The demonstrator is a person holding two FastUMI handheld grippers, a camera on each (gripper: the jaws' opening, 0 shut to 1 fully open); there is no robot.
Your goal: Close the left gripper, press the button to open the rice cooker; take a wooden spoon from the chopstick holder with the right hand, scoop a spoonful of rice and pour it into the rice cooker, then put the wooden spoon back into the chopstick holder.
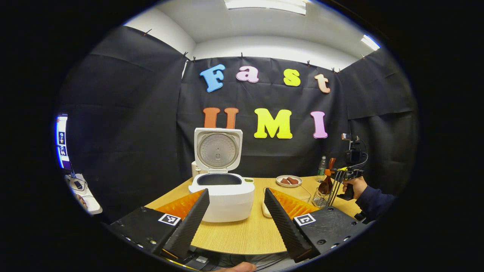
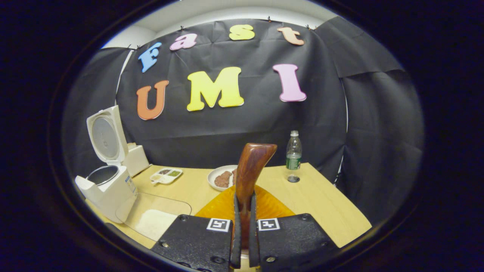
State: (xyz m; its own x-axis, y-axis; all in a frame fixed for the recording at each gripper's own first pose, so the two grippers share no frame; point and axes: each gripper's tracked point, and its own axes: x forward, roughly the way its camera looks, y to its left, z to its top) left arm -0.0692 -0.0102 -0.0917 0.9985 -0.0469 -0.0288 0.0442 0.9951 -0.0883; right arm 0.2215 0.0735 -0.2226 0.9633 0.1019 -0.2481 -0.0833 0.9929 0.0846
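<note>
Cooker (image 1: pixel 221 189): standing lid-up on the table (image 1: pixel 242 234).
Left gripper (image 1: pixel 236 215): gaping wide before the cooker, holding nothing.
Right gripper (image 2: pixel 244 226): pinching the spoon (image 2: pixel 251 170) handle, right of the cooker.
Bottle (image 2: pixel 293 155): label unreadable.

Recording booth: black cloth walls (image 1: pixel 124 124), wooden table (image 1: pixel 242 234).

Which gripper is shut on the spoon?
The right gripper: its fingers clamp the wooden spoon by the handle. The left gripper is open, holding nothing.
</note>
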